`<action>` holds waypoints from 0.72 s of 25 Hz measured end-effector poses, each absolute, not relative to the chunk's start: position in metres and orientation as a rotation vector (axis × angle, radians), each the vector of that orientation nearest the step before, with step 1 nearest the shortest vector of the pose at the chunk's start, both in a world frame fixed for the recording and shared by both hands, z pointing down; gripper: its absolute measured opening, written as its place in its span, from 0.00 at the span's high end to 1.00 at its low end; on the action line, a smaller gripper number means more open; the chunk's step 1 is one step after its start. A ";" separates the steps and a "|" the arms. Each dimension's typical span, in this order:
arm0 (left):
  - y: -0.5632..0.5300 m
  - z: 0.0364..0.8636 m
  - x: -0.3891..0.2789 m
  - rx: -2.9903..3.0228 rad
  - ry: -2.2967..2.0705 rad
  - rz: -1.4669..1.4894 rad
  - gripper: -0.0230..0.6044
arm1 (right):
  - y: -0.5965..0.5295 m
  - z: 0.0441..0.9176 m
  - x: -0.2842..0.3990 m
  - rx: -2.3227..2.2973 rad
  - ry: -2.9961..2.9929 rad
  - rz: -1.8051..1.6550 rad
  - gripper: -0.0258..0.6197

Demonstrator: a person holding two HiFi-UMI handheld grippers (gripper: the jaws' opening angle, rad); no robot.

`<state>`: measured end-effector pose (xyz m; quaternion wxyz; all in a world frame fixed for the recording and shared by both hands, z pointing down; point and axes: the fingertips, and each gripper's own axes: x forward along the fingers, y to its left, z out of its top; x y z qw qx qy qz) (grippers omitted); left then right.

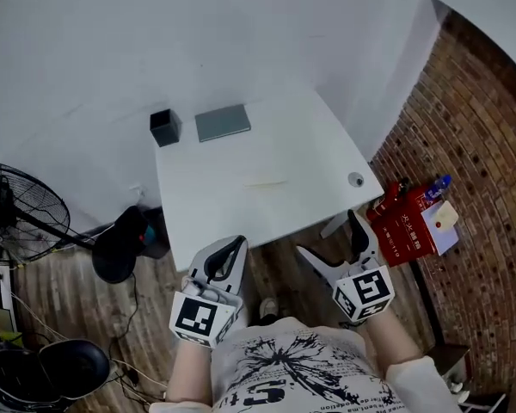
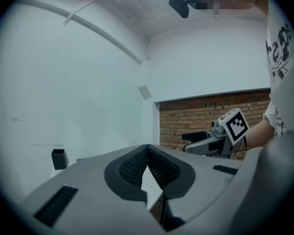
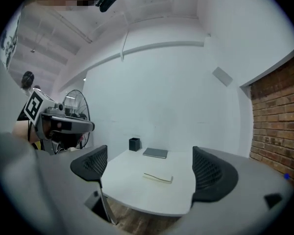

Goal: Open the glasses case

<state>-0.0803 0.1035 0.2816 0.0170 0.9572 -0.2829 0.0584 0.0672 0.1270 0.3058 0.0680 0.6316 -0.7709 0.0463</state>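
Note:
A flat grey rectangular case [image 1: 223, 122] lies at the far side of the white table [image 1: 301, 153], next to a small black box [image 1: 164, 127]. A thin cream-coloured flat object [image 1: 265, 181] rests near the table's middle. Both grippers hover off the table's near edge, well short of these things. My left gripper [image 1: 226, 256] is shut with nothing in it; in the left gripper view its pads [image 2: 159, 168] meet at the tips. My right gripper [image 1: 328, 235] is open and empty. The right gripper view frames the grey case [image 3: 155, 153] and the cream object [image 3: 158, 178] between its fingers [image 3: 210, 173].
A standing fan [image 1: 17, 209] and a black seat [image 1: 120, 243] are left of the table. A red box [image 1: 404, 222] sits by the brick wall [image 1: 482, 162] on the right. A round cable port [image 1: 355, 180] is near the table's right corner. Wooden floor lies below.

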 end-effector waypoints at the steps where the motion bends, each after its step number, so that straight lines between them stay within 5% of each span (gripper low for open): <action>1: 0.086 0.282 -0.078 2.971 -0.884 0.181 0.94 | 0.109 0.309 0.070 1.893 -2.318 0.145 0.10; 18: -0.087 0.353 -0.016 2.833 -0.985 0.327 0.94 | -0.092 0.399 0.122 1.565 -2.324 0.373 0.10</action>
